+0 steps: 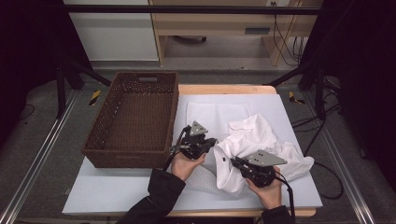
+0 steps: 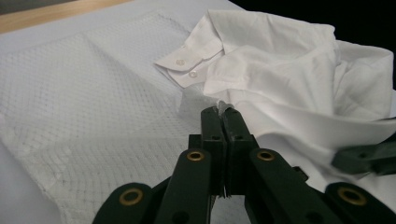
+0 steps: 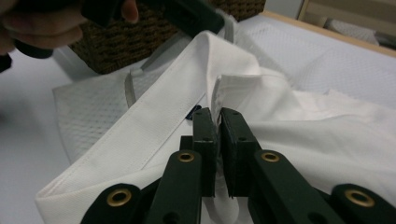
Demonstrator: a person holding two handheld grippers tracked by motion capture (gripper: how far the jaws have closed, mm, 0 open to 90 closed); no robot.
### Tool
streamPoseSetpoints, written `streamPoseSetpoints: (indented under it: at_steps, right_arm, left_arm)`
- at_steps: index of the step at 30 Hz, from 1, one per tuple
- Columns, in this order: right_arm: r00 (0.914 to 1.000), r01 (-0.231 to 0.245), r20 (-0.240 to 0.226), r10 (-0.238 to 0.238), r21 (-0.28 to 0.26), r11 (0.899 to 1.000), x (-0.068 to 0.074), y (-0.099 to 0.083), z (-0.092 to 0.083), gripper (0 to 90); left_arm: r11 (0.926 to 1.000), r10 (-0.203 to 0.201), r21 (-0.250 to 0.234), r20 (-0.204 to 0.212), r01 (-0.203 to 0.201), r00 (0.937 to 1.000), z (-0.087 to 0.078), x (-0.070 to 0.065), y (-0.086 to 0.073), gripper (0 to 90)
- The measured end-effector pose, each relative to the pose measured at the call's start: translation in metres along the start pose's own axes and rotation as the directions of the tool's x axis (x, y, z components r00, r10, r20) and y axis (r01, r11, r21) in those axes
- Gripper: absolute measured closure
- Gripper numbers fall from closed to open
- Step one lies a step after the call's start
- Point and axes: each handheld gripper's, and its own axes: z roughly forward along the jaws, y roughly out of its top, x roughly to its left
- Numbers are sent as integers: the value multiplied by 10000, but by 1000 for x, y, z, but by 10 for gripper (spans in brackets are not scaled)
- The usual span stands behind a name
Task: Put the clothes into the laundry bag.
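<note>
We cannot see the white shirt's [image 1: 261, 140] lower folds beneath the right gripper [image 1: 235, 161]; beside the shirt, the mesh bag [image 2: 93, 116] runs off frame, and a hand [image 3: 42, 25] blurs.

Both grippers are black: left gripper [image 1: 212, 141], right gripper [image 1: 235, 162]. Each carries a grey three-cornered plate with small holes on top. Up close the jaws are dark flat links with brass-ringed pivots and small screws. A black cable [image 1: 287, 191] trails from the right one. Both sleeves are black
</note>
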Motion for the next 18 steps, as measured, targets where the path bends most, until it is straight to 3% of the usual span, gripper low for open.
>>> streamPoseSetpoints:
  at_steps: [2,8,11,18]
  right_arm:
    - [9999,-111,-82,113,225,9997,0,-1,8,855]
    - [9994,118,-341,-90,835,9964,5,1,27,856]
    - [9979,222,-634,-156,1049,9942,9,1,27,856]
    - [9950,369,-964,-253,1205,9920,12,0,23,856]
  left_arm:
    - [9998,183,-25,-126,-183,9998,0,-3,1,891]
    - [10000,33,-83,-120,-34,9999,1,1,2,891]
    - [9999,-120,-111,-28,119,9999,2,6,2,891]
    - [9995,193,-243,33,-192,9998,0,1,5,891]
